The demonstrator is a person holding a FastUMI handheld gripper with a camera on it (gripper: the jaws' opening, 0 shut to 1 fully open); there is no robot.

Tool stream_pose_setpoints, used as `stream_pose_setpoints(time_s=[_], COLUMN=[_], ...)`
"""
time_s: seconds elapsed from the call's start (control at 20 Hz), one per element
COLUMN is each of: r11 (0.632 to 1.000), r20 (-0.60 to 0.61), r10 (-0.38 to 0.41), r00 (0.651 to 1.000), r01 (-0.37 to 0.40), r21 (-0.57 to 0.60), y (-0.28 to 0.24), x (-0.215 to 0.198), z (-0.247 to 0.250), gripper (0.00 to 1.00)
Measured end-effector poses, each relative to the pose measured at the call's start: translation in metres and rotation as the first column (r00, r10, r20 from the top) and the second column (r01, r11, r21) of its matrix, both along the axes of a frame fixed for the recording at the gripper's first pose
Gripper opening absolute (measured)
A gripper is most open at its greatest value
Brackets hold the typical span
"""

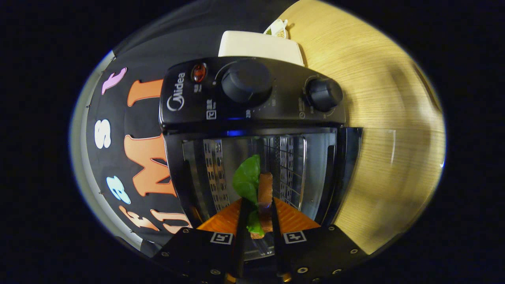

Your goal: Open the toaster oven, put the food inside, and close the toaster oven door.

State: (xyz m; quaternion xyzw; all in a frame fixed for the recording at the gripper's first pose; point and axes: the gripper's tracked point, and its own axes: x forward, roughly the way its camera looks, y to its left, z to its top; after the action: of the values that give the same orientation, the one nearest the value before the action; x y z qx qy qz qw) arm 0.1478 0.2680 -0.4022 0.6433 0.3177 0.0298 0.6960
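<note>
Between the jaws: the gripper (257,221) has both fingers pinched narrow on the food (260,193), a sandwich-looking stack with a brownish bread-like slab and a floppy green leaf sticking out the side
just ahead of the jaws: toaster oven (252,130), its cavity looks open and the food sits right at the mouth, maybe already partly in, hard to call with this lens
door: the glass door (349,165) seems swung open off to one side of the cavity, dark frame, clear pane, the bench shows through it
step in hand: I'd say the middle one, getting the food inside; opening looks done, closing not yet
next move: probably push a bit deeper, set it on the rack, let go without dragging the leaf, then back out and catch the door
materials: shiny metal walls with slotted vents and a wire rack (290,173) inside, glossy black plastic panel with two round knobs (246,81) and a red lamp (199,72)
beyond: pale wood-grain bench (378,79), matte, with a cream rounded box (256,45) behind the oven
</note>
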Motion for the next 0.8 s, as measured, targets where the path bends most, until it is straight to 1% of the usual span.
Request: stream_pose_setpoints(time_s=[0.05,0.1,0.15,0.2,0.25,0.35,0.4,0.5,0.7,0.75,0.8], r11=[1.0,1.0,0.999,0.999,0.999,0.999,0.999,0.998,0.994,0.993,0.989], r20=[-0.016,-0.023,-0.028,-0.029,-0.03,-0.047,-0.054,-0.049,-0.033,-0.021,-0.018], r10=[0.009,0.01,0.004,0.001,0.001,0.009,0.014,0.02,0.061,0.056,0.067], r00=[1.0,1.0,1.0,1.0,1.0,0.999,0.998,0.999,0.998,0.998,0.998], r01=[-0.009,-0.01,-0.005,-0.002,-0.002,-0.011,-0.017,-0.023,-0.063,-0.058,-0.069], r21=[-0.012,-0.022,-0.035,-0.039,-0.041,-0.051,-0.052,-0.056,-0.091,-0.101,-0.132], y=[0.005,0.005,0.003,0.001,0.0,-0.003,-0.004,-0.004,-0.006,-0.011,-0.017], x=[-0.004,-0.007,-0.012,-0.015,-0.019,-0.023,-0.025,-0.028,-0.046,-0.051,-0.063], z=[-0.004,-0.005,-0.007,-0.006,-0.007,-0.015,-0.018,-0.014,-0.009,-0.006,-0.013], gripper=[0.35,0.47,0.54,0.63,0.67,0.8,0.89,0.96,0.97,0.97,0.97])
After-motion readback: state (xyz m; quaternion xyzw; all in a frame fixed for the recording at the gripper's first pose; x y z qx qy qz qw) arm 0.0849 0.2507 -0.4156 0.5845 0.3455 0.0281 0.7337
